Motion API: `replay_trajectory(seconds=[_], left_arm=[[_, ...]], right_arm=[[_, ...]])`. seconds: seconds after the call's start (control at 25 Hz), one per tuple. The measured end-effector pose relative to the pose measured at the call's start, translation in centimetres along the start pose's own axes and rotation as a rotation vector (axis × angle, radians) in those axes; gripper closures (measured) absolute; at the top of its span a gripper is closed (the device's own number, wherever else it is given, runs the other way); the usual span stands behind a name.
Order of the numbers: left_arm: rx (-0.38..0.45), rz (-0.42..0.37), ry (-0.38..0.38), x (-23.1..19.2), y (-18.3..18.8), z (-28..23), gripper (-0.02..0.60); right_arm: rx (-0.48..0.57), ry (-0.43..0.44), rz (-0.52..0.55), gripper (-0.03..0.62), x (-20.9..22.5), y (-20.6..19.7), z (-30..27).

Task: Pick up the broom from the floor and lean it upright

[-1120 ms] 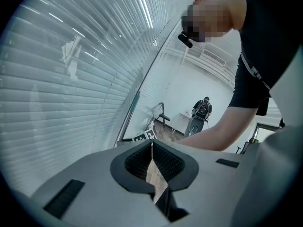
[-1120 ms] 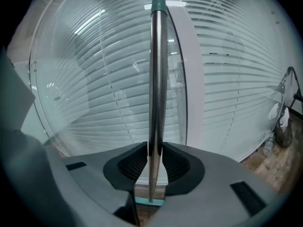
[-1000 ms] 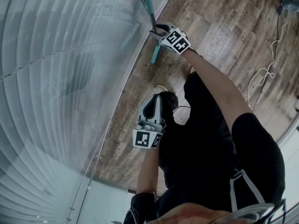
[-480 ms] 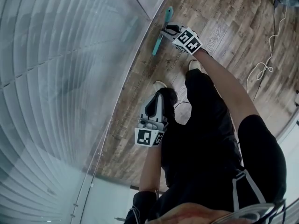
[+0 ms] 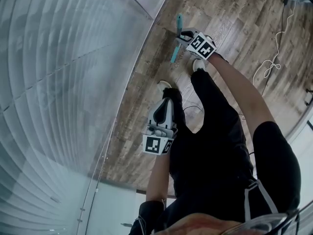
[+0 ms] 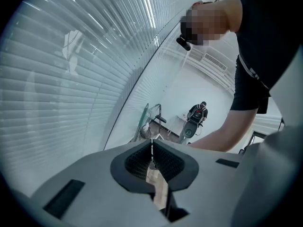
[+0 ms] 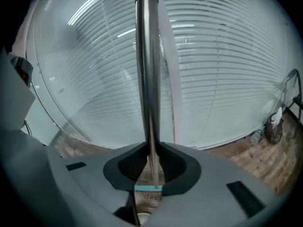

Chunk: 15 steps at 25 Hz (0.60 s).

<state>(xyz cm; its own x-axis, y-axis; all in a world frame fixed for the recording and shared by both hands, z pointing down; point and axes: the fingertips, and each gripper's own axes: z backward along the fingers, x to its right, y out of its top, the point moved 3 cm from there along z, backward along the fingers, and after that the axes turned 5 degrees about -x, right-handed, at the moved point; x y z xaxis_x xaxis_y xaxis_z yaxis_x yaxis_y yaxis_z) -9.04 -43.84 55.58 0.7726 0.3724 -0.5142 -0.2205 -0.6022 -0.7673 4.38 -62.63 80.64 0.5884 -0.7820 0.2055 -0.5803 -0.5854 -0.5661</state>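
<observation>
2 grippers show: the right gripper (image 5: 183, 35), its jaws having just been closing, clamps the metal handle (image 7: 147, 79) of the broom (image 5: 175, 50), which stands upright by the blinds (image 7: 227, 70). The left gripper (image 5: 165, 104) is empty, jaws together, near the person's leg (image 5: 210, 116)

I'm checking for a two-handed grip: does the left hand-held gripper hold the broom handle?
No, the left hand-held gripper has its jaws shut together with nothing between them.

broom (image 7: 147, 70): handle top cut by upper edge | distant person (image 6: 198, 112): too small
</observation>
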Motion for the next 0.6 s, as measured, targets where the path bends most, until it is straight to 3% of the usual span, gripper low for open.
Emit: replay_trajectory(seconds=[0.16,0.6], left_arm=[[0.005,0.029,0.027,-1.7,-0.2,-0.2,0.556],[0.047,-0.013,0.054,-4.7,0.2,0.5,0.557]], right_arm=[[-0.075,0.0,0.069,0.507,-0.9,1.1,-4.9],[0.027,-0.015,0.015,0.505,-0.1,4.6,-9.8]])
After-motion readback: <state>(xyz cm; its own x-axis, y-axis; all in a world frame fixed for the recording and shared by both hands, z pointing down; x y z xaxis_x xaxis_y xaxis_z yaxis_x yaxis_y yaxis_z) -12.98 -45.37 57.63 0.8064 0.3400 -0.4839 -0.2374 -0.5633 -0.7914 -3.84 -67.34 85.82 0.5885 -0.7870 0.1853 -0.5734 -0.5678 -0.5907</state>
